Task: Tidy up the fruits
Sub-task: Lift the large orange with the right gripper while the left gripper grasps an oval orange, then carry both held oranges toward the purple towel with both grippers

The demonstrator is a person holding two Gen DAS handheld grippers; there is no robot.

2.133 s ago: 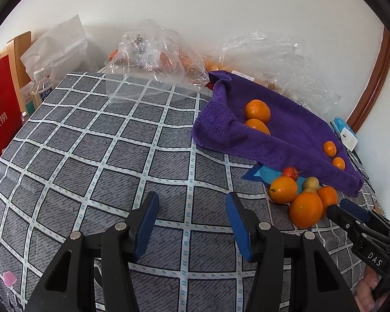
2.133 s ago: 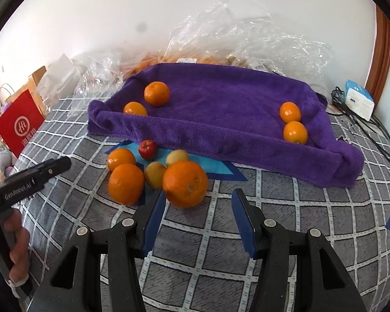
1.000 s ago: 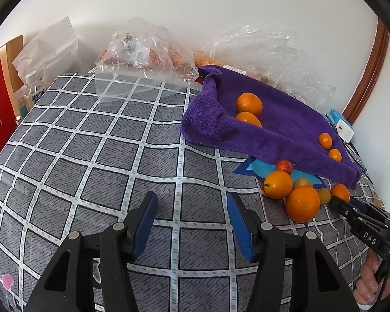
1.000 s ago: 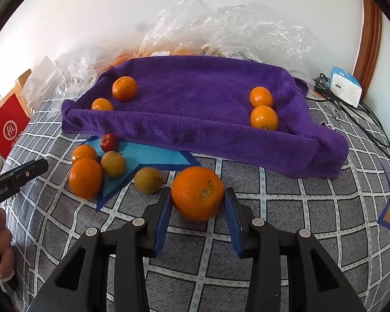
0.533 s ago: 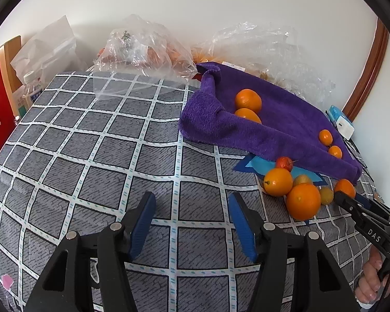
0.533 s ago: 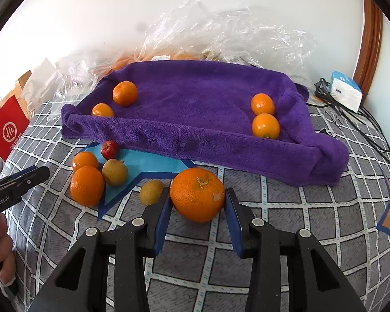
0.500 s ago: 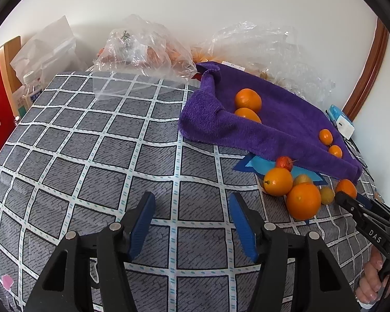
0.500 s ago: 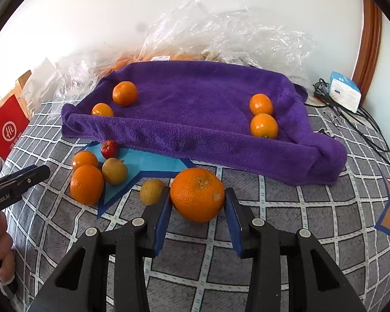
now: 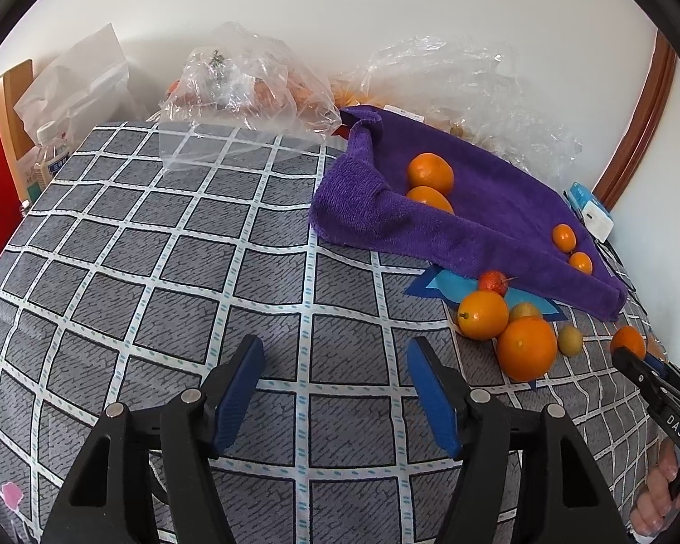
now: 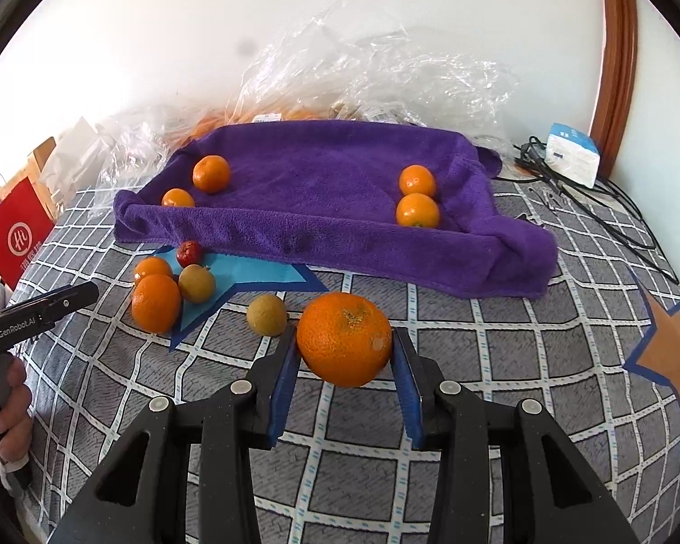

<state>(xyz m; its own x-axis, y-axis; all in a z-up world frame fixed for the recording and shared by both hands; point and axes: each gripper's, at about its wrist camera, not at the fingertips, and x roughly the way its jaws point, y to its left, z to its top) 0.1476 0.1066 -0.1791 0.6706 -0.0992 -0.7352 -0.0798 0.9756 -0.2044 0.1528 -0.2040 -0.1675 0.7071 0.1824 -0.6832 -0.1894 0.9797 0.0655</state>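
My right gripper [image 10: 343, 353] is shut on a large orange [image 10: 343, 338] and holds it just above the checked cloth, in front of the purple towel tray [image 10: 322, 231]. The tray holds two oranges at its left [image 10: 211, 173] and two at its right [image 10: 417, 211]. Loose fruit lies left of the held orange: a yellow-green fruit [image 10: 266, 314], an orange [image 10: 156, 302], a red fruit [image 10: 189, 253]. My left gripper [image 9: 335, 390] is open and empty over bare cloth, left of the same fruit pile [image 9: 526, 348]. The held orange [image 9: 628, 341] shows at the left wrist view's right edge.
Clear plastic bags [image 10: 376, 86] with more fruit lie behind the tray along the wall. A red paper bag [image 10: 18, 235] stands at the far left. A white and blue box [image 10: 571, 154] and black cables [image 10: 612, 217] lie at the right. The cloth [image 9: 158, 281] covers the whole surface.
My right gripper closed on the large orange, lifted it off the fruit pile and carried it right and up. The left gripper stayed open and drifted slightly.
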